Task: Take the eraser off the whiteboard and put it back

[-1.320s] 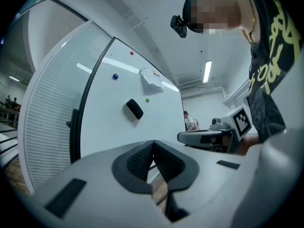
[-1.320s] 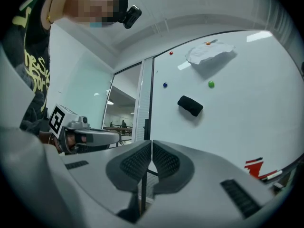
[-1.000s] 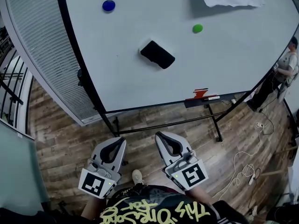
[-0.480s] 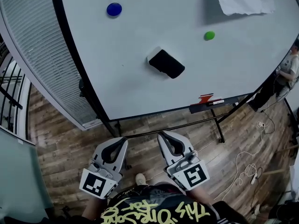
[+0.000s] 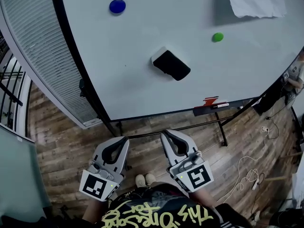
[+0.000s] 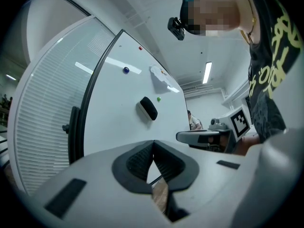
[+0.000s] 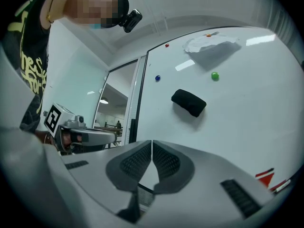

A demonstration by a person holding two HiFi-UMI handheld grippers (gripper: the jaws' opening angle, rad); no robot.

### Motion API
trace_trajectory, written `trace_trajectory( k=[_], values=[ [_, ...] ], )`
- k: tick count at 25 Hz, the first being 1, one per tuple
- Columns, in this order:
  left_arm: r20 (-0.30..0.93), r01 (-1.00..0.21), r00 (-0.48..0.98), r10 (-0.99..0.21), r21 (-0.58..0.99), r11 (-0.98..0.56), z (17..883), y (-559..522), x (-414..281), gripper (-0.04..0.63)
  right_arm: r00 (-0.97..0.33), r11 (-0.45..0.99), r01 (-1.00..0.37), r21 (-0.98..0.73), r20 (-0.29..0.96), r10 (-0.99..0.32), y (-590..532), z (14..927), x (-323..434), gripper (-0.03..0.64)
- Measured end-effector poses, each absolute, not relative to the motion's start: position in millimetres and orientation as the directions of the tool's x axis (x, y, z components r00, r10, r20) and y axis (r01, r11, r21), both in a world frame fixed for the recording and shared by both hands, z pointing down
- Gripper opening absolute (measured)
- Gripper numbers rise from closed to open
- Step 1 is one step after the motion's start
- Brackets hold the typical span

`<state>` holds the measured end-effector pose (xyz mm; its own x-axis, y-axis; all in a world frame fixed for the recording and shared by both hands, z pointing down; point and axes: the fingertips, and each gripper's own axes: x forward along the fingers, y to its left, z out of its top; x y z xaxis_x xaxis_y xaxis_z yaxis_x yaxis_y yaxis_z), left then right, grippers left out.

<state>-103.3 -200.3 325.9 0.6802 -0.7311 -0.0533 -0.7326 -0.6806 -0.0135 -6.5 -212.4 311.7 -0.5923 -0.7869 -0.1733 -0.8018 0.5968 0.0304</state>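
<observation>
Right gripper shut pad to pad, nothing between; likewise left gripper, closed and empty. Both held low over wood floor, side by side, pointing toward whiteboard, well short of it. Further out: black eraser stuck mid-board, tilted, untouched, with blue magnet up-left and green magnet to the right. Judging by that, nothing of the task done yet: still to reach in, grip, lift off, then set back on the board. Against a second ago: board and eraser sitting lower and further right in head view; both grippers shut as before; eraser in the same spot on the board.
</observation>
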Motion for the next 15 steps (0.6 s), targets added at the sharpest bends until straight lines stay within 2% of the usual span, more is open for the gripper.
trace_trajectory(
  k=[15],
  values=[
    [-0.039, -0.787, 0.617, -0.786, -0.014, -0.617, 332, -195, -102, 0.008, -0.614, 0.61, -0.788, 0.078, -0.156, -0.774, -223, 305, 14, 0.012]
  ],
)
